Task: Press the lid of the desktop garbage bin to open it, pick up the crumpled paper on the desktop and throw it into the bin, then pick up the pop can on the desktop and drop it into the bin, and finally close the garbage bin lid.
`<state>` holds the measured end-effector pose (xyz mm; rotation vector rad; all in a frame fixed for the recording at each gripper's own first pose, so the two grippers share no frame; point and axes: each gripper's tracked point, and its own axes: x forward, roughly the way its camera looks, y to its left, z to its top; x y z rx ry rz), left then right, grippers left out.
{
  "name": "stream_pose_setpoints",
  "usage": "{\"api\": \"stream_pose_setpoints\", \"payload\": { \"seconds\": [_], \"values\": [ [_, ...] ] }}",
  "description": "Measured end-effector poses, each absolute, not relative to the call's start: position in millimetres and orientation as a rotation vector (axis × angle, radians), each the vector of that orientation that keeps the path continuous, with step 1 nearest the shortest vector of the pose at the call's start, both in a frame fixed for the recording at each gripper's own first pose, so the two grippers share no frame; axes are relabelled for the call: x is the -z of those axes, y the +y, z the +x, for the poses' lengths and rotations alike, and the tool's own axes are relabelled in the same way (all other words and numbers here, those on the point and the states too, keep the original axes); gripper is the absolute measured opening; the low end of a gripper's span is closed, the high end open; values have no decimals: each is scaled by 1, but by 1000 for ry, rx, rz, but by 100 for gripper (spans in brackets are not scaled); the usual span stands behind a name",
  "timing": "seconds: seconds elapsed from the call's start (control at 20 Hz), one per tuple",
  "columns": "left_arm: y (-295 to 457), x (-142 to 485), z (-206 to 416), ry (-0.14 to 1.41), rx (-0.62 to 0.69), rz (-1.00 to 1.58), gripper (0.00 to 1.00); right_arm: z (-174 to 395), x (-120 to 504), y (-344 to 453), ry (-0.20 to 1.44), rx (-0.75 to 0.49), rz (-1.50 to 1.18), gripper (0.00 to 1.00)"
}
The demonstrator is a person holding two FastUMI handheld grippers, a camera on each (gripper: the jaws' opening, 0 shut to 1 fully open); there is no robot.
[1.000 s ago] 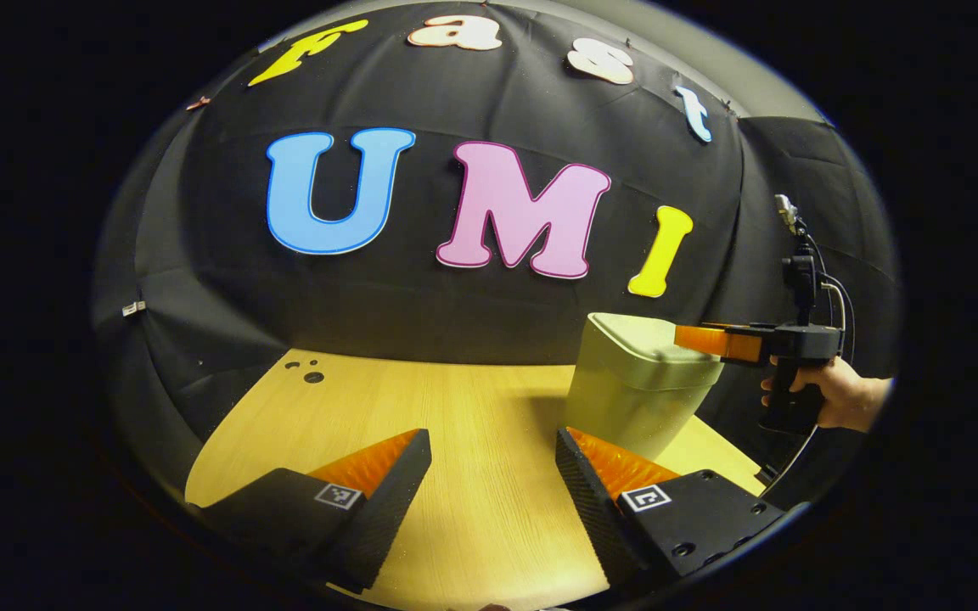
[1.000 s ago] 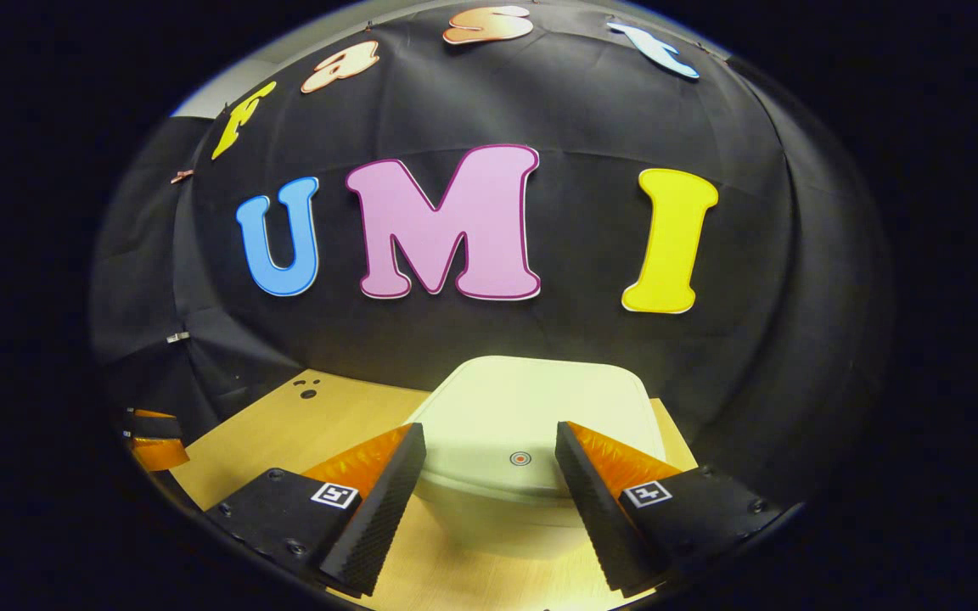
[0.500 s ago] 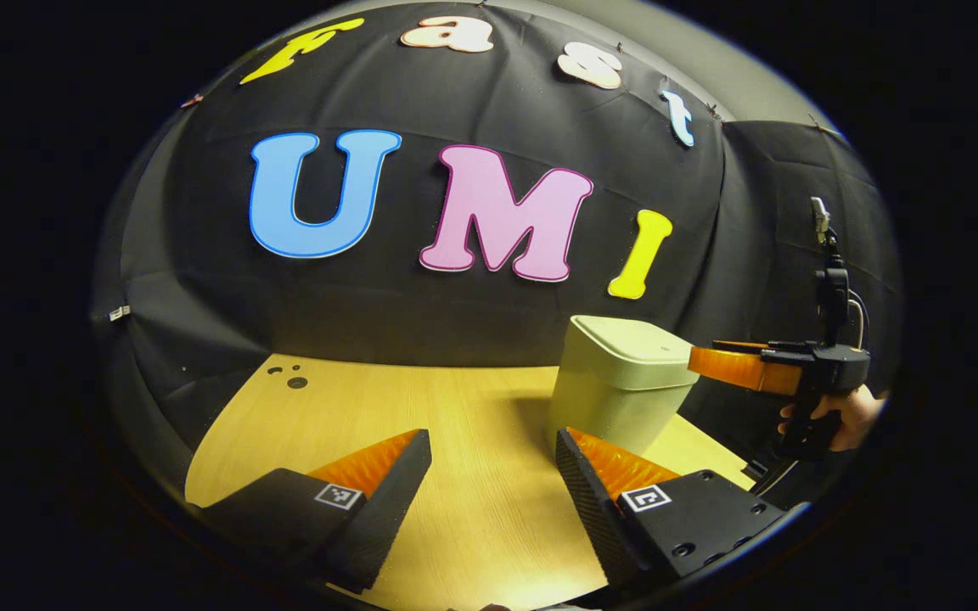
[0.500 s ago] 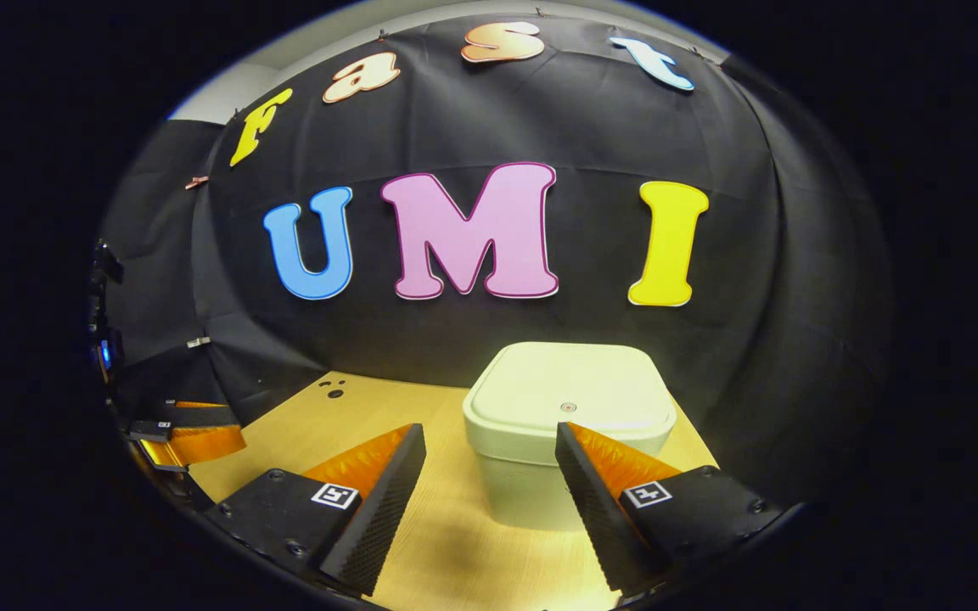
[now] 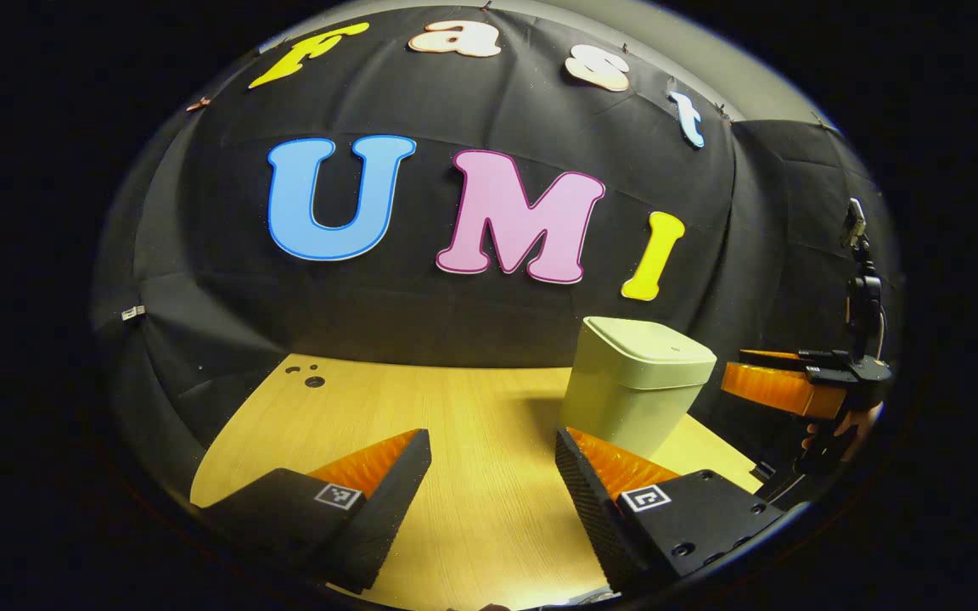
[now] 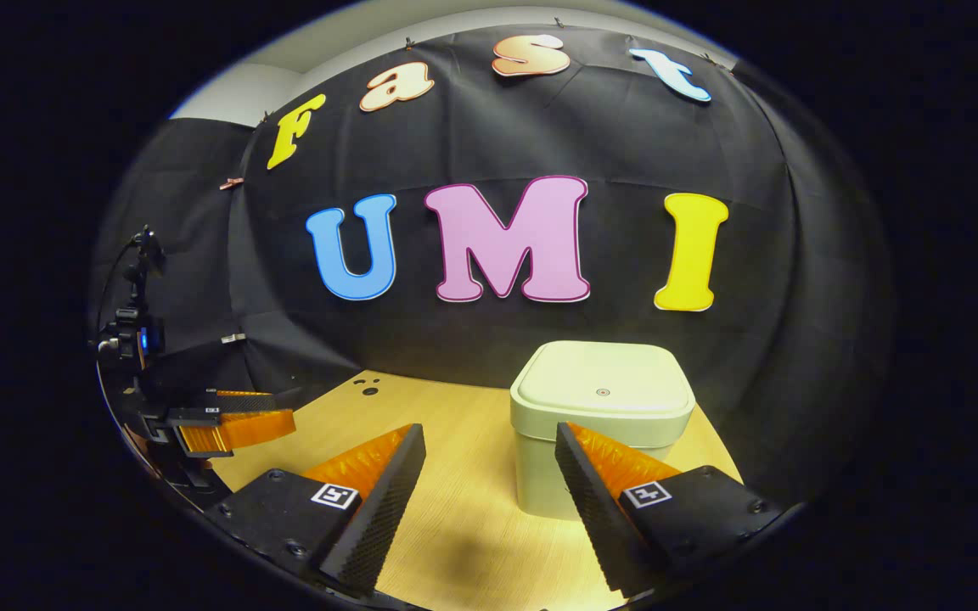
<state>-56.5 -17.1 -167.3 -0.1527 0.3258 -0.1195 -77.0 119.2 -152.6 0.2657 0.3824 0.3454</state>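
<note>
Right gripper: fingers spread, holding nothing, hovering over the desk just short of the bin, seemingly clear of it because no press is needed.

Left gripper: fingers likewise parted and empty, held low over bare desk, apart from the bin.

Garbage bin: upright near the desk's back edge by the black cloth wall; lid flat and closed.

Crumpled paper, pop can: not on the desk, so judged already binned; the task looks finished.

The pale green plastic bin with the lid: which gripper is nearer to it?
Right. The right gripper faces the pale green plastic bin from just in front; the left gripper sits further back to its side.
</note>
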Motion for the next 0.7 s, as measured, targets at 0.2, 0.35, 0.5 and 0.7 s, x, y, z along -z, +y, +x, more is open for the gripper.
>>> {"api": "stream_pose_setpoints", "payload": {
  "seconds": [0.2, 0.35, 0.5, 0.7],
  "values": [
    [-28, 159, -61, 318, 115, -162, 95, -83, 151, 121, 385, -391, 250, 97],
    [-35, 158, -64, 321, 113, -146, 95, -85, 148, 119, 375, -400, 249, 97],
    [-40, 155, -65, 318, 103, -134, 95, -88, 151, 117, 380, -419, 236, 97],
    [-48, 154, -69, 320, 85, -130, 95, -90, 154, 113, 387, -439, 250, 96]
  ]
}}
